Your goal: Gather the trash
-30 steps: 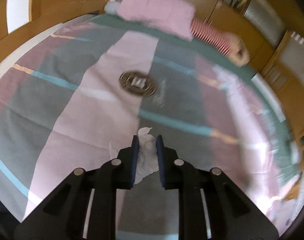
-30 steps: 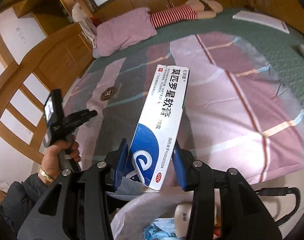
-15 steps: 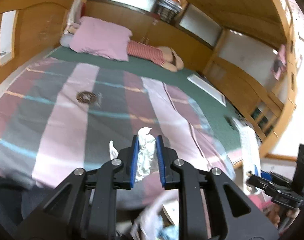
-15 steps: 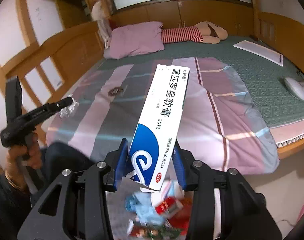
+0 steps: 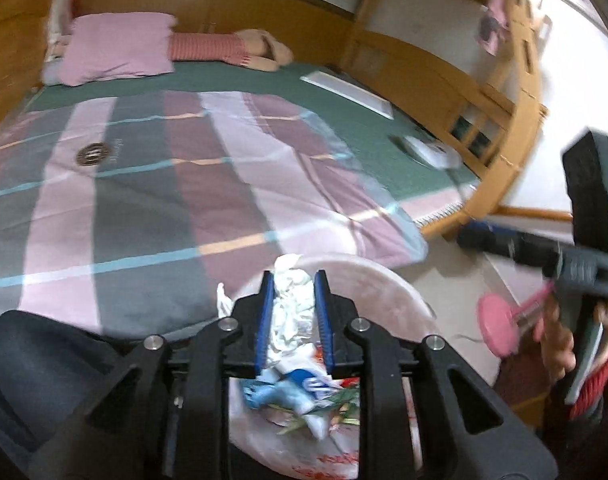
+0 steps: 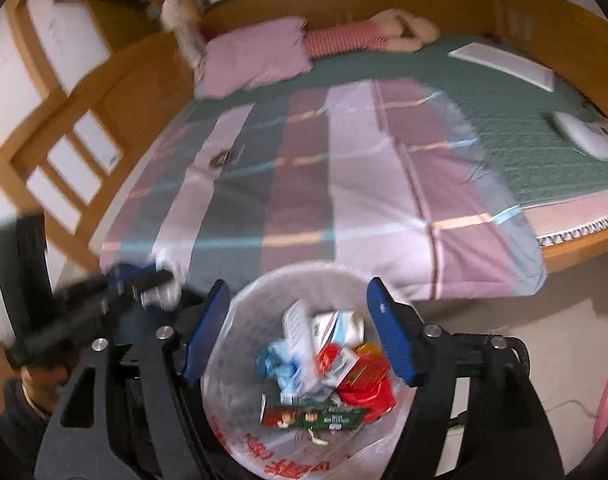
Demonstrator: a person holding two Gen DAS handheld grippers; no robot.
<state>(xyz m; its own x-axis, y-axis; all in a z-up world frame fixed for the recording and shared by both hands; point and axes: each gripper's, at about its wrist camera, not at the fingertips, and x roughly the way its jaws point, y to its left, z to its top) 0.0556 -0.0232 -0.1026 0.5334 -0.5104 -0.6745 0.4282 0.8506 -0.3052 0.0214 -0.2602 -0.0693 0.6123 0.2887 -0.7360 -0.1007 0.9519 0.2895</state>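
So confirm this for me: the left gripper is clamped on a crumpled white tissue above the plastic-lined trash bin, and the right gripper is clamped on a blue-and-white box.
Wrong on the right gripper: the right wrist view shows its jaws open and empty. The rest stands: left gripper, crumpled white tissue, plastic-lined trash bin.

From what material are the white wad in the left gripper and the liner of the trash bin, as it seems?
White wad: most likely soft tissue paper, matte, with many fine crumpled folds and a torn-looking edge; thin plastic cannot be excluded. Bin liner: thin plastic film, translucent and slightly glossy, wrinkled, with red print near the bottom; the trash shows faintly through it.
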